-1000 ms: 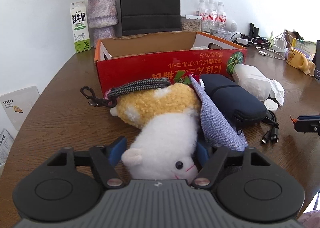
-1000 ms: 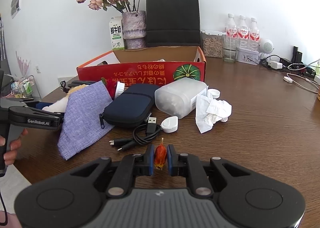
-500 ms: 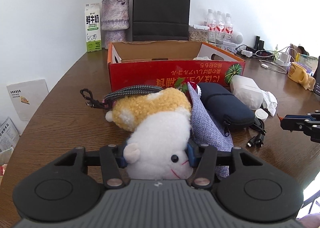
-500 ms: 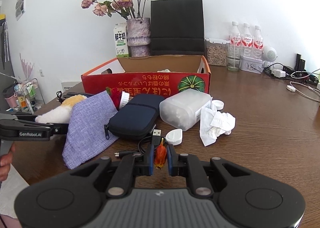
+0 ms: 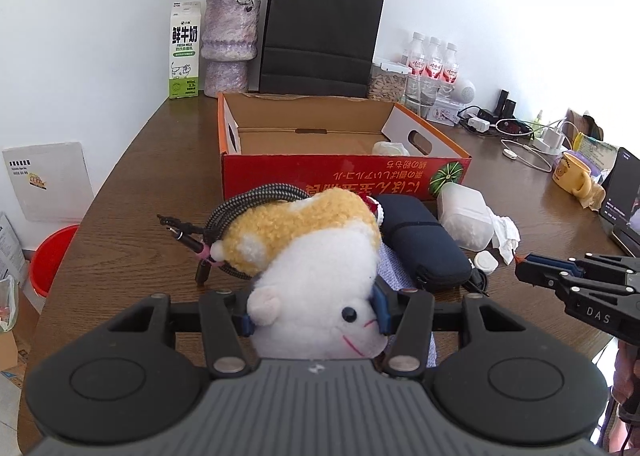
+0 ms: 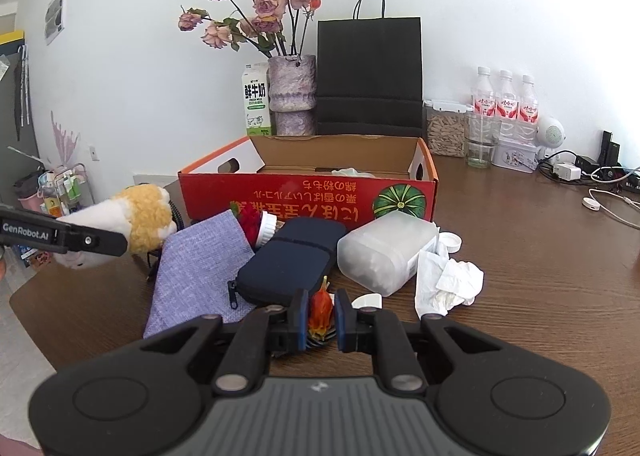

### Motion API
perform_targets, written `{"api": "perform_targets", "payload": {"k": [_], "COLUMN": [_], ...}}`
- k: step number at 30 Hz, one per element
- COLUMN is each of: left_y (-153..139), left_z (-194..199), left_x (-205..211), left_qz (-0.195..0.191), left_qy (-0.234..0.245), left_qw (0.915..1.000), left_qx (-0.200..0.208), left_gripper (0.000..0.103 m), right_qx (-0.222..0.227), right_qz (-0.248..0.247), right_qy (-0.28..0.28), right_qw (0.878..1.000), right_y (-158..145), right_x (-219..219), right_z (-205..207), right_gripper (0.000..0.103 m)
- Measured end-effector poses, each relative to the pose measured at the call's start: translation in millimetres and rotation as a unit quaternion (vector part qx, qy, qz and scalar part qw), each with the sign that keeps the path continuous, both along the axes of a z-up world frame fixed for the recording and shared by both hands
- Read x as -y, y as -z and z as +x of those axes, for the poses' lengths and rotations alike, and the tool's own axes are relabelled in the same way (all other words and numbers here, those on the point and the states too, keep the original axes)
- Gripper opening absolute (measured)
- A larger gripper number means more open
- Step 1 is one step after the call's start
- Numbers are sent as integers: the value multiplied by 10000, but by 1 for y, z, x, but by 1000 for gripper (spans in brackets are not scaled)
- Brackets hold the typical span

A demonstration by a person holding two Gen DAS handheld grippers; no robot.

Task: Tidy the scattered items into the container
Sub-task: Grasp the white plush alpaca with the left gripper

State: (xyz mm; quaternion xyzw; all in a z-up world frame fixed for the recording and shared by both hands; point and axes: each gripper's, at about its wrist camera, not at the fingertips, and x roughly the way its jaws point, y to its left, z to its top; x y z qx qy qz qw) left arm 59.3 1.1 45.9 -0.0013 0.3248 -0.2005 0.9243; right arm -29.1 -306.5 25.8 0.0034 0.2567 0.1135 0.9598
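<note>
The plush toy (image 5: 320,256), white with a yellow back, sits clamped by its head between the pads of my left gripper (image 5: 314,316); the jaws have just closed in on it. Ahead of that gripper stands the red cardboard box (image 5: 344,176), open-topped. My right gripper (image 6: 322,318) is closed on a small orange-red object (image 6: 320,310). Just beyond its tips lie a dark zip case (image 6: 294,260), a purple cloth (image 6: 200,268) to the left, a frosted plastic tub (image 6: 386,252) and crumpled tissue (image 6: 448,284) to the right.
</note>
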Motion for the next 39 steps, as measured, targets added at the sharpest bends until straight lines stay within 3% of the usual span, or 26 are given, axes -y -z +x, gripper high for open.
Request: {"api": "perform_targets", "payload": {"k": [15,21,23,27,30,34,36,37,38,39], "left_y": [-28,-40,-38,-25,-7,8,5,1,-5,-9], "left_z": [2,3,8,19,29,30,25,21,15,10], "left_x": [11,14,15,13,9,0,-8,-11,-14,-16], "left_qz": [247,249,178,6,-300,-686,-918,-955,-941,-887], "left_qy": [69,17,11,-59,-83,-268,-286,-310,-371,-446], "left_qw": [9987,9969,9977,9985,9993,9972,9951,9943,9934,9929], "left_qx": [446,740,661,549,214,118,226,360,537,658], "left_gripper": [51,43,5,2,2,5,12,30,54,60], "right_qx": [166,368,421,472,395,281,261,262,265,274], "right_qz": [76,163,184,243,290,316,313,307,302,295], "right_qy": [16,-38,-52,-50,-51,-31,-17,-16,-15,-12], "right_qw": [9998,9992,9989,9986,9988,9991,9992,9992,9992,9992], "right_y": [-8,-20,-23,-25,-22,-15,-14,-14,-14,-14], "right_x": [4,2,1,0,0,1,2,2,2,2], "right_z": [2,9,11,17,20,20,18,17,15,14], "right_gripper": [14,13,13,12,12,12,12,12,12,12]}}
